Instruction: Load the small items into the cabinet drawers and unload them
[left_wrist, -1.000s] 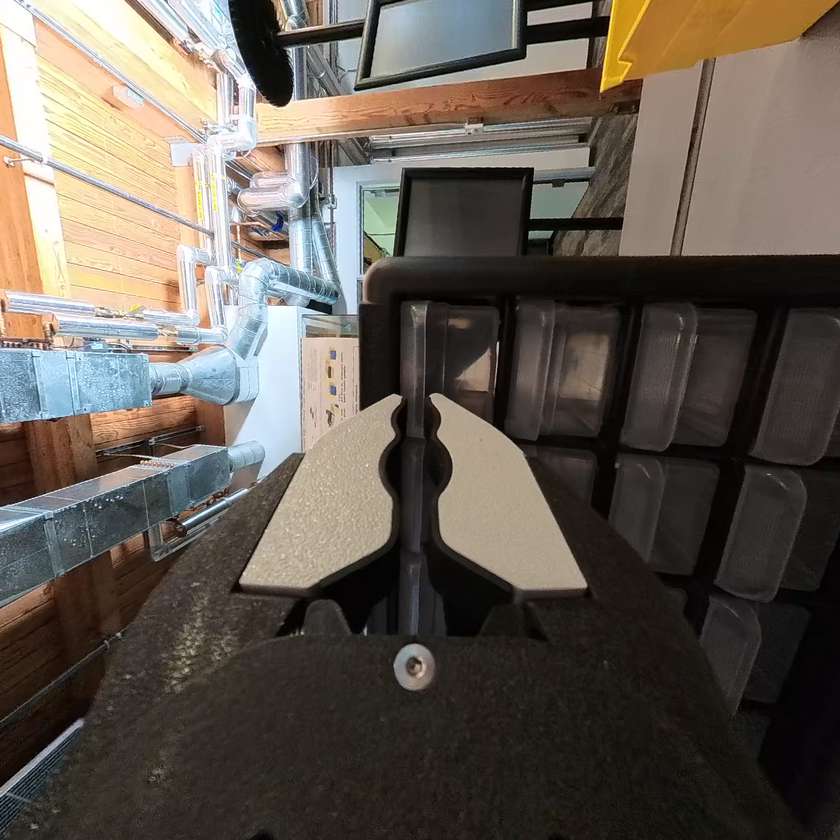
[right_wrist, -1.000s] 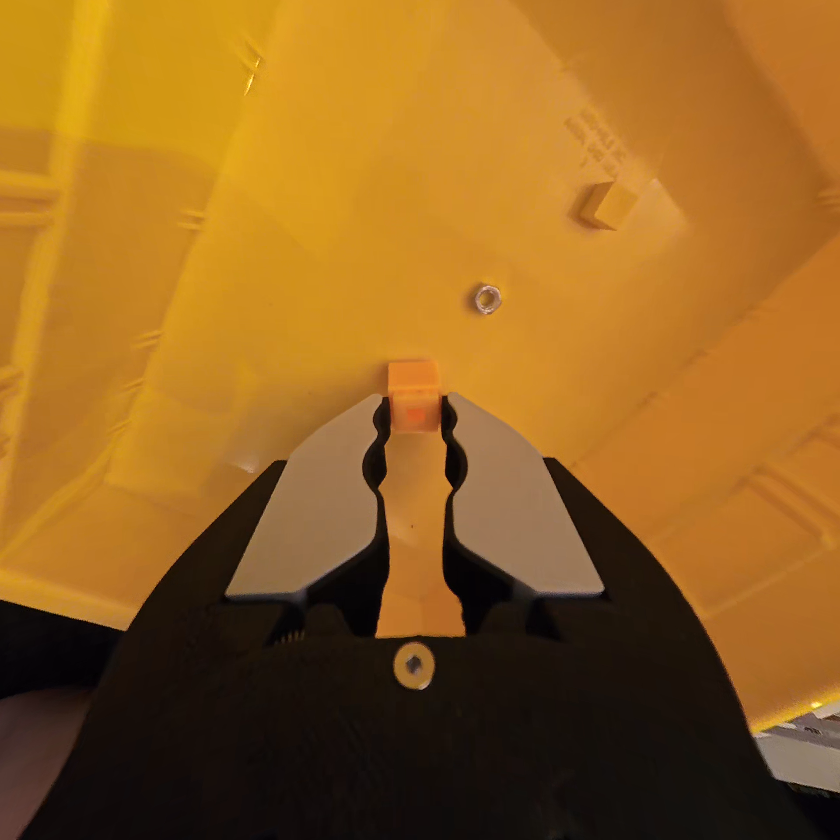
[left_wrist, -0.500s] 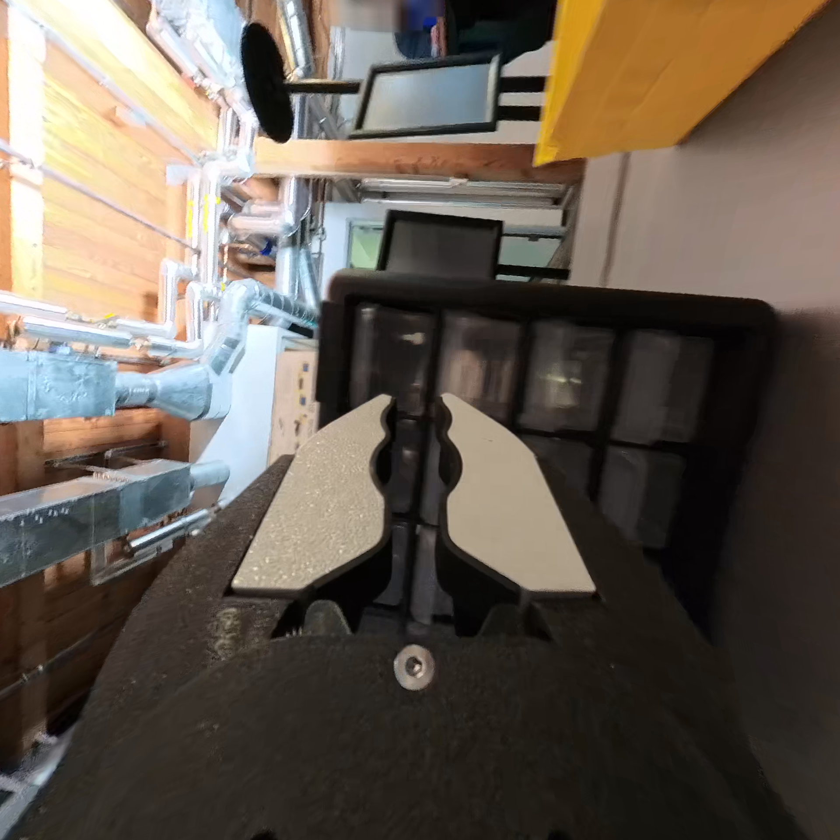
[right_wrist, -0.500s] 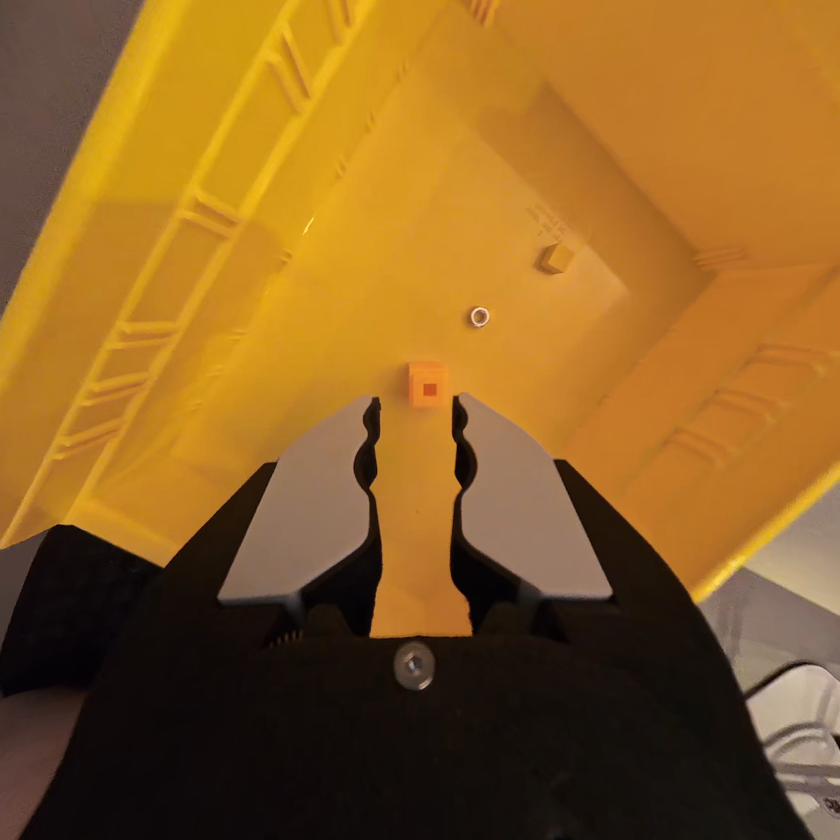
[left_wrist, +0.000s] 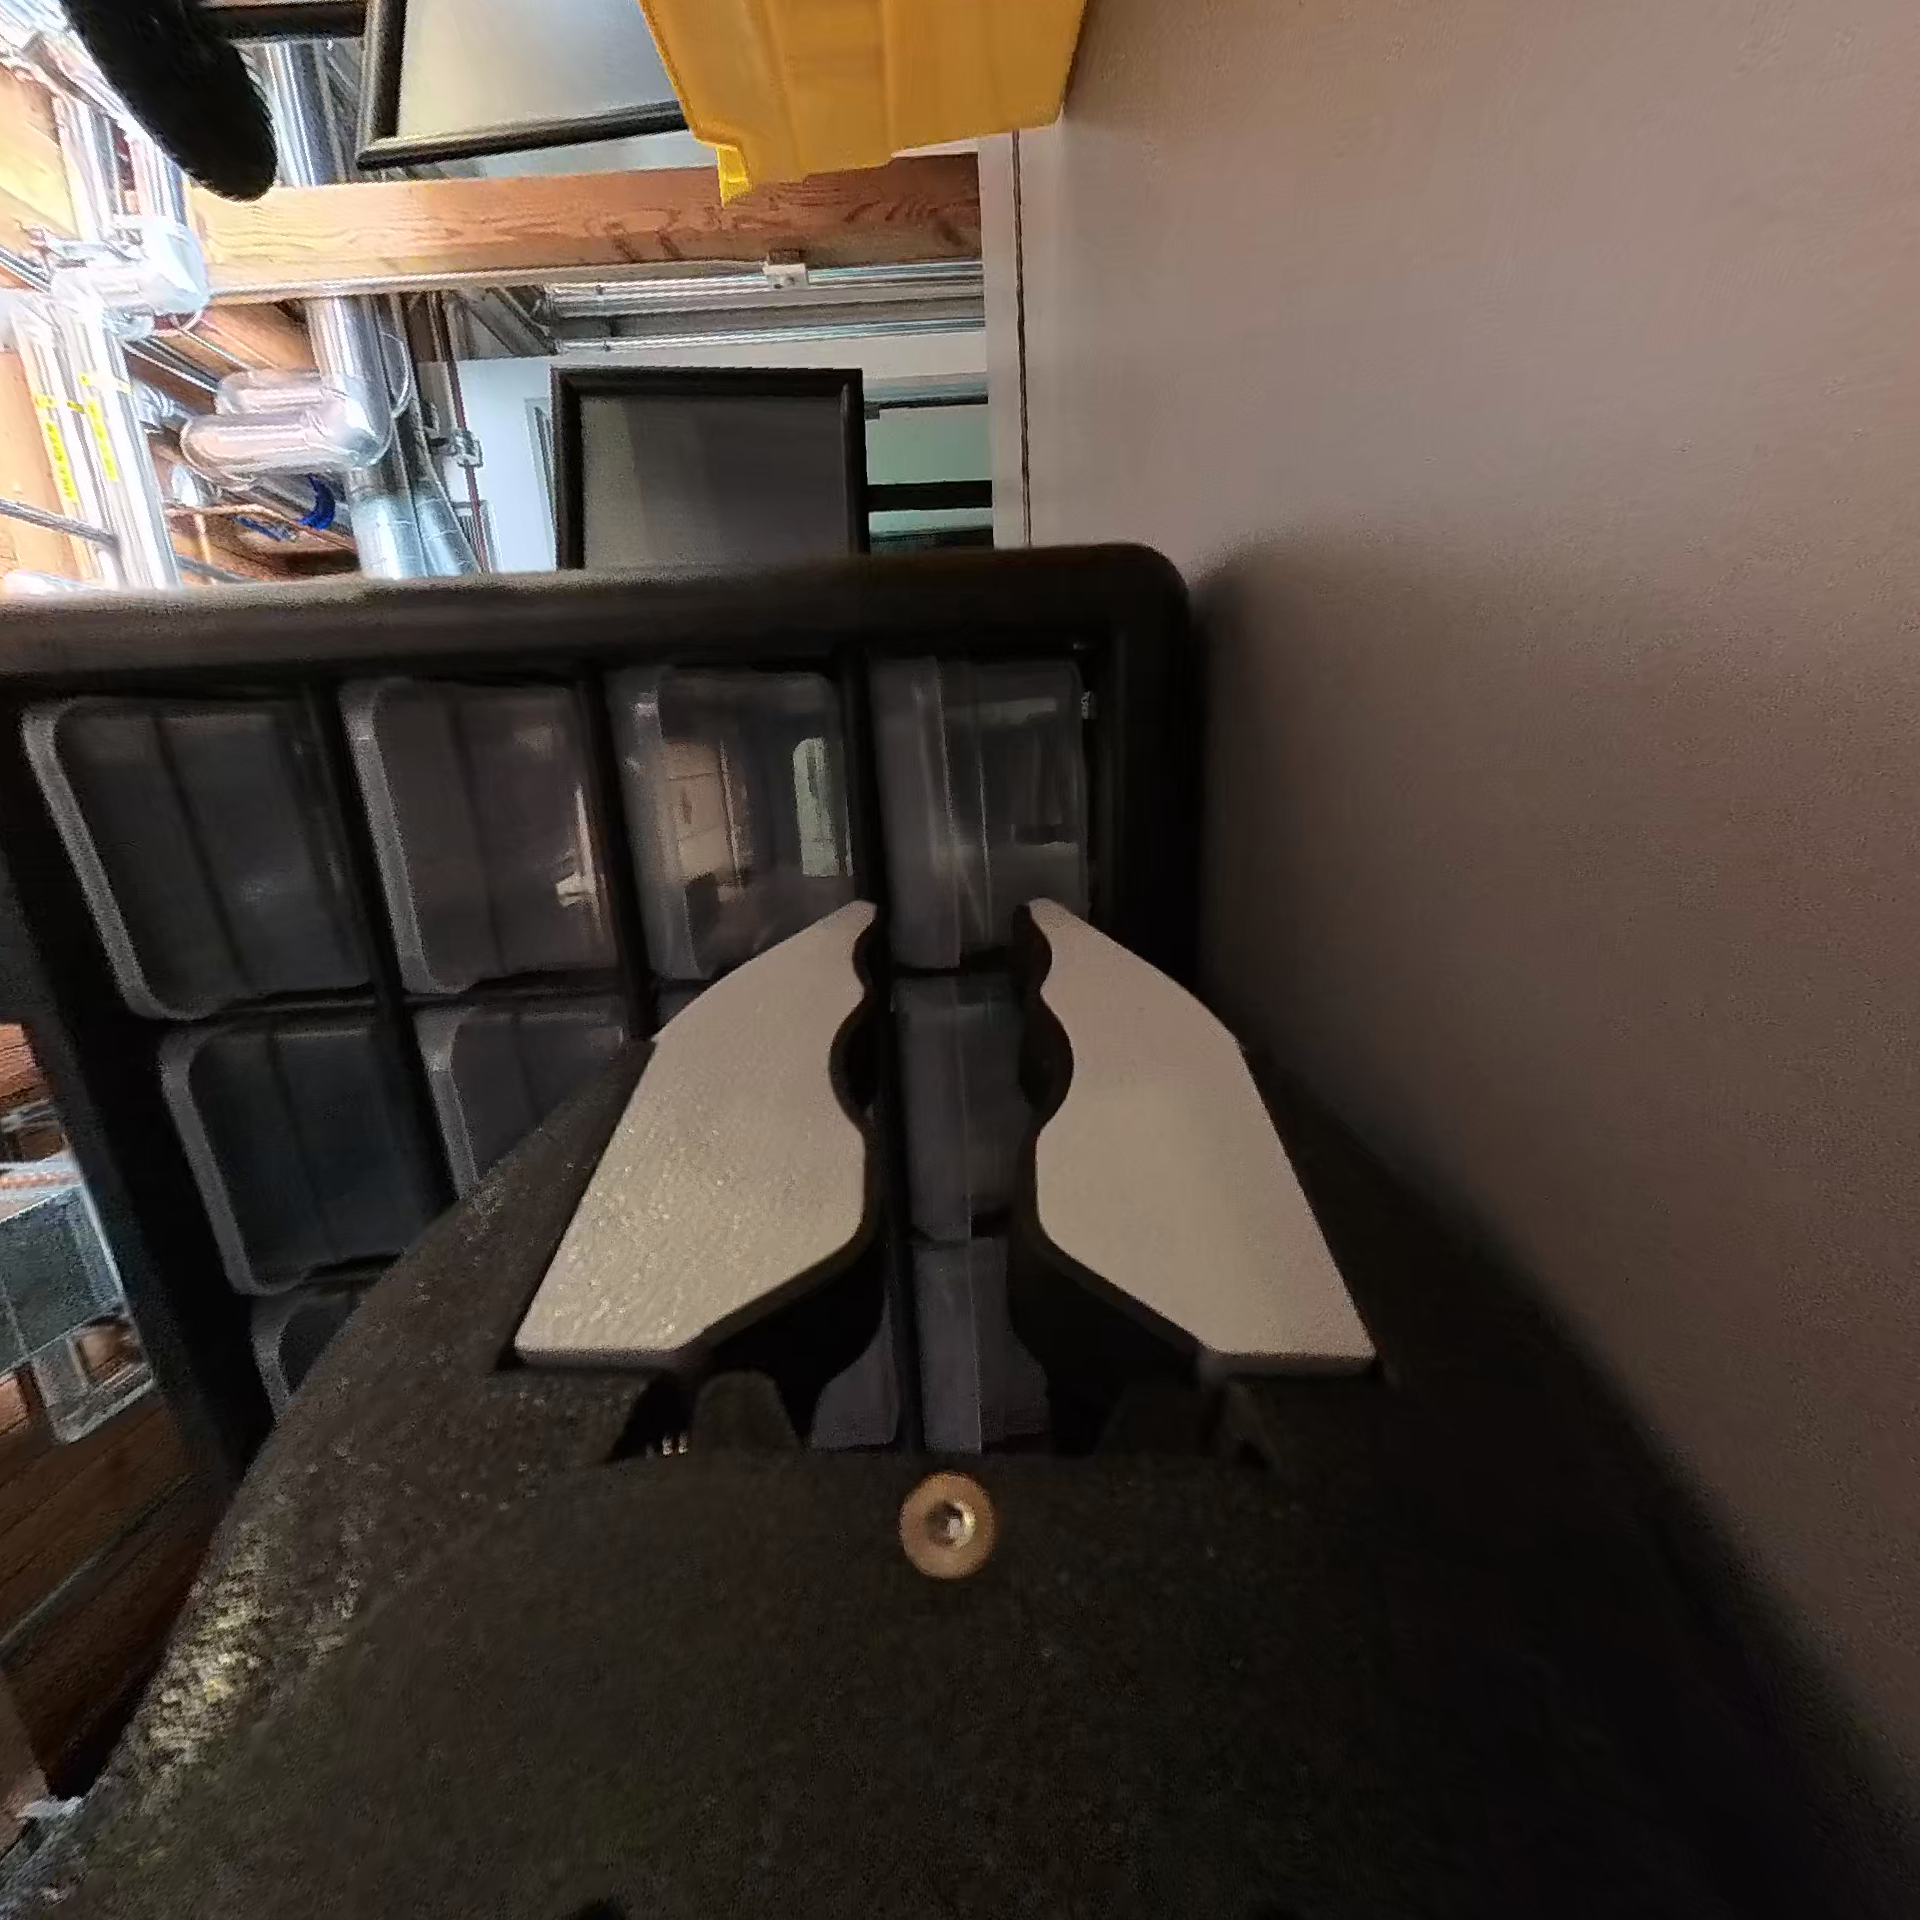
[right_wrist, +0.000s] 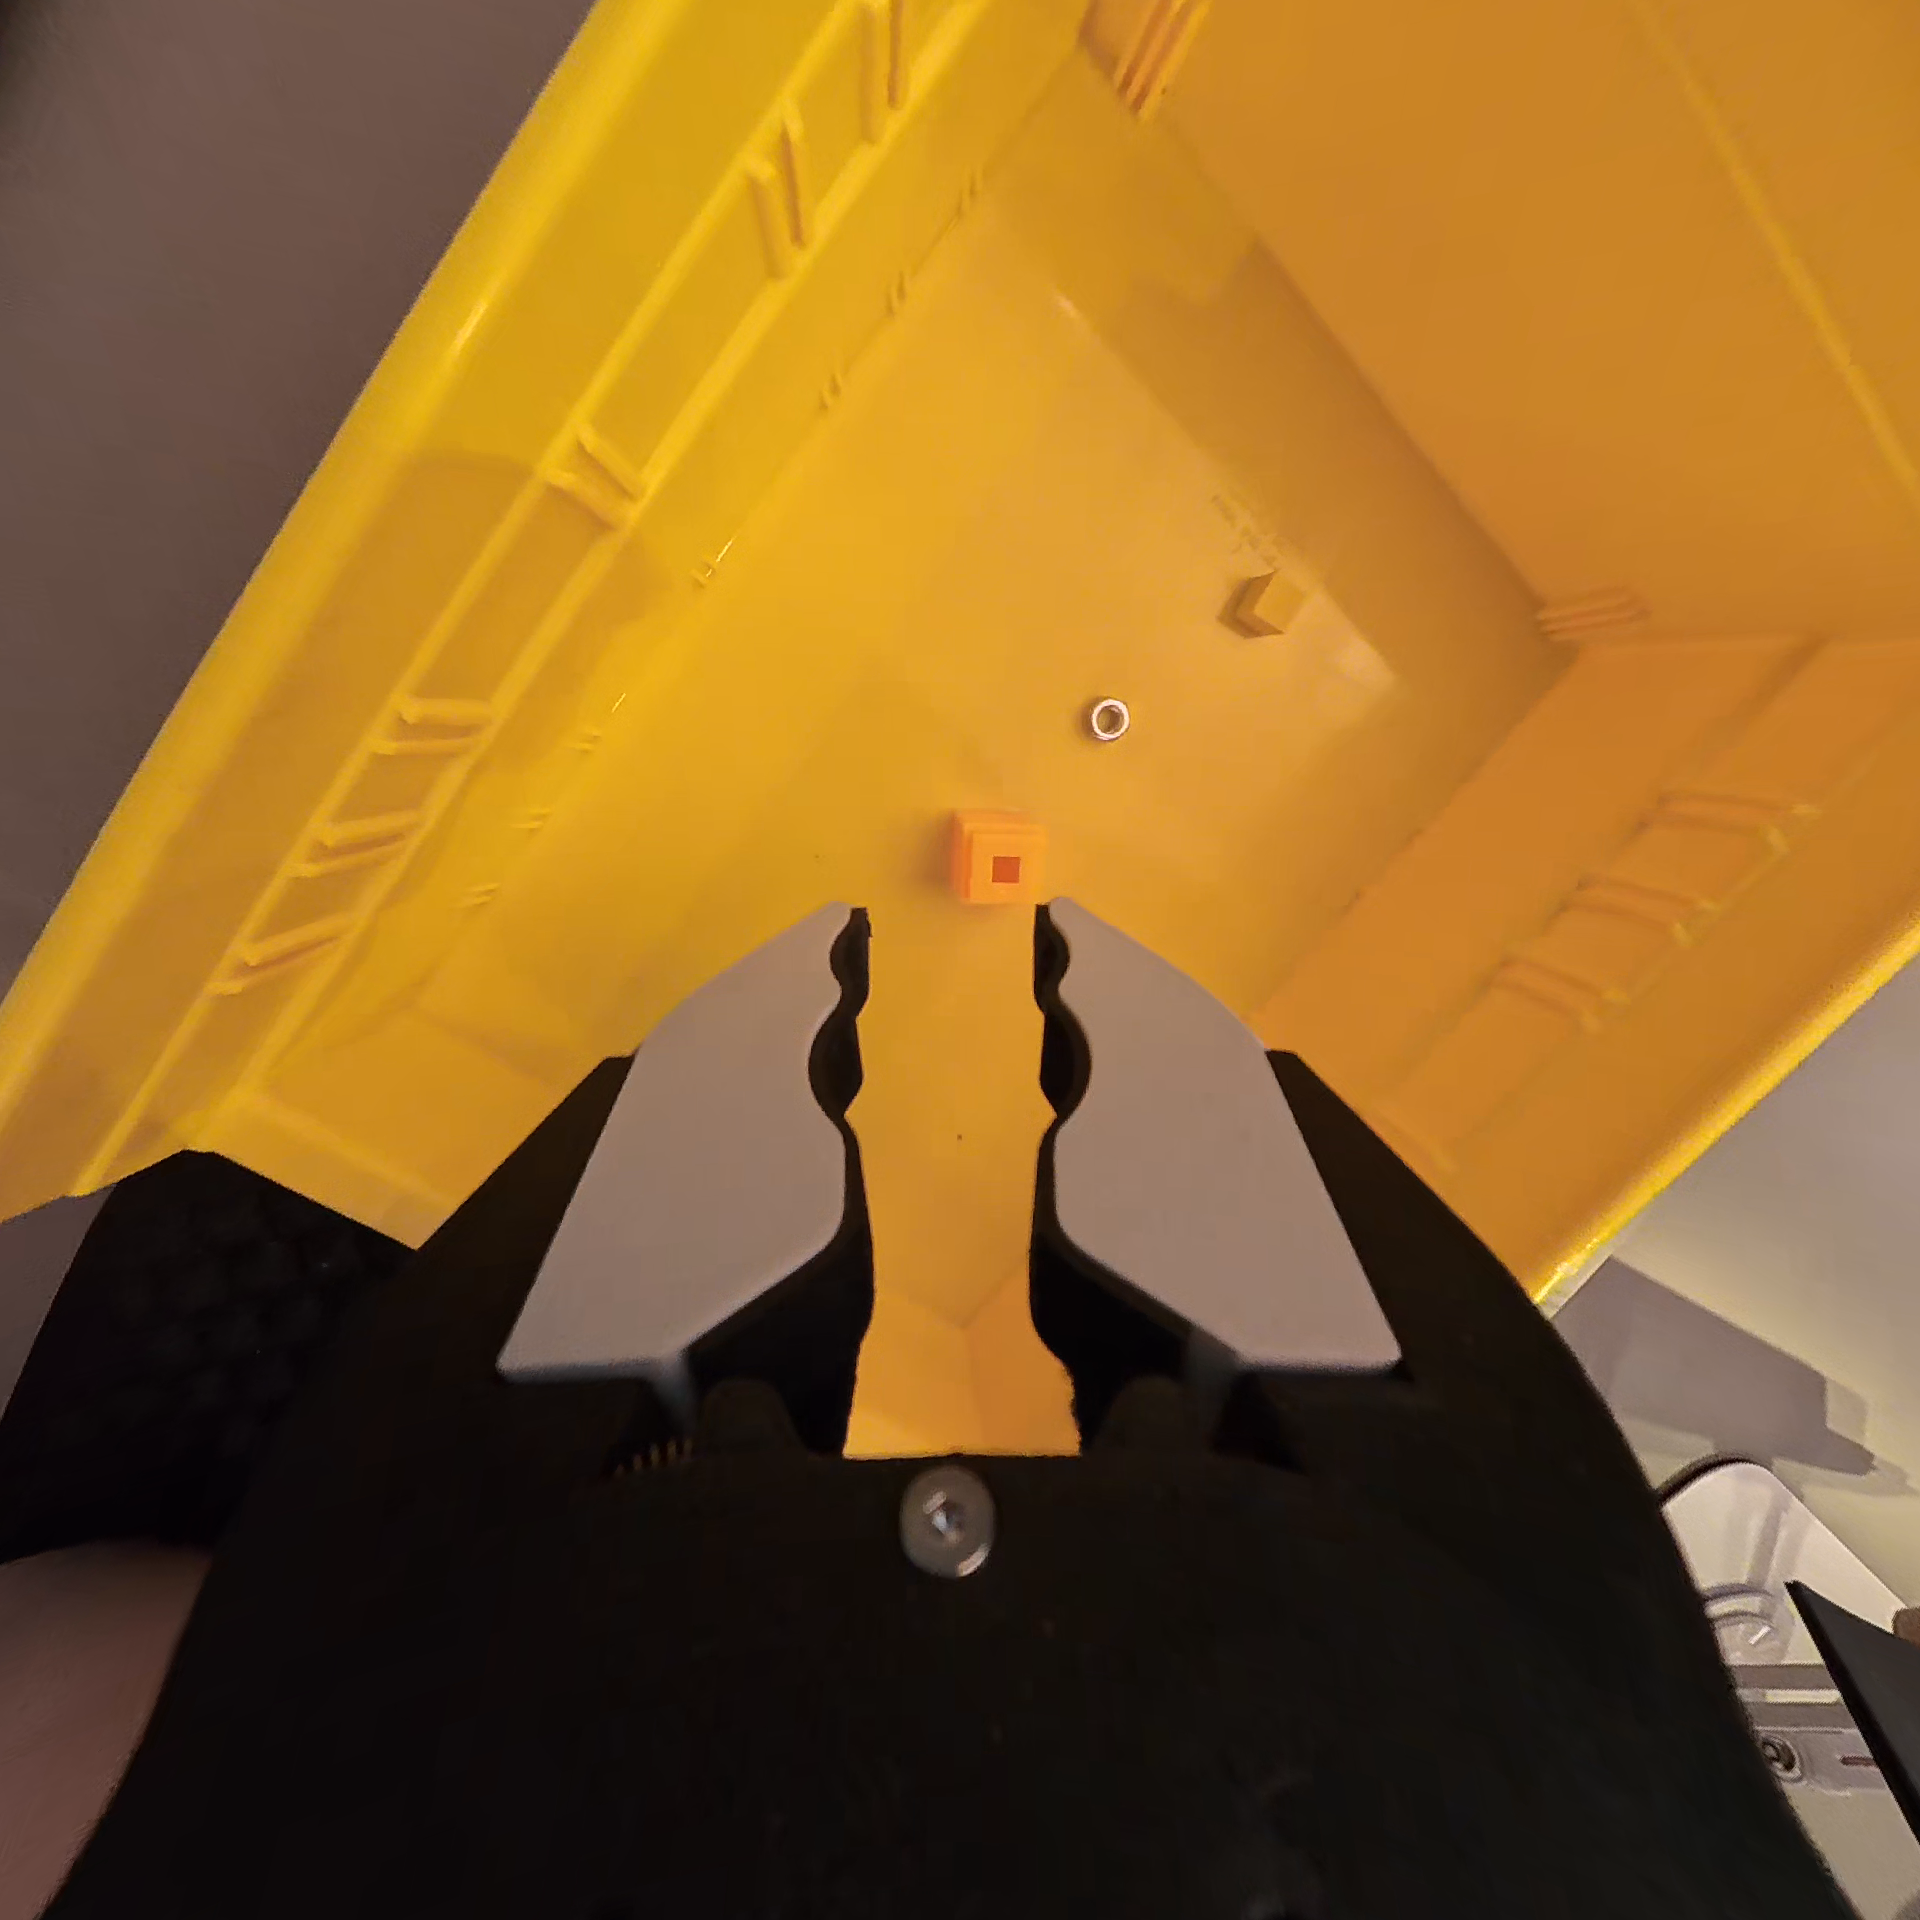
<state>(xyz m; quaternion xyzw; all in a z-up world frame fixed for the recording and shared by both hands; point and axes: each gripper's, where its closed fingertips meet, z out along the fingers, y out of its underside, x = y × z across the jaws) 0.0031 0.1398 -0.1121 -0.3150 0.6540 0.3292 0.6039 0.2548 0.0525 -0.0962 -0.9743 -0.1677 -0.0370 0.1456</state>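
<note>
Hovering over a yellow bin, the right claw is held open, empty.

The orange cube, resting on the bin floor, is judged light and rigid, best pinched across flat sides; the left claw is parted before the cabinet drawers.

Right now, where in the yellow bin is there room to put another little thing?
The bin floor is bare left of the orange block, toward the ribbed wall. It is busier on the right: the metal ring and the yellow cube.

I am holding my right gripper with fingers parted over the yellow bin, just short of an orange cube; a metal ring is lying beyond.
</note>
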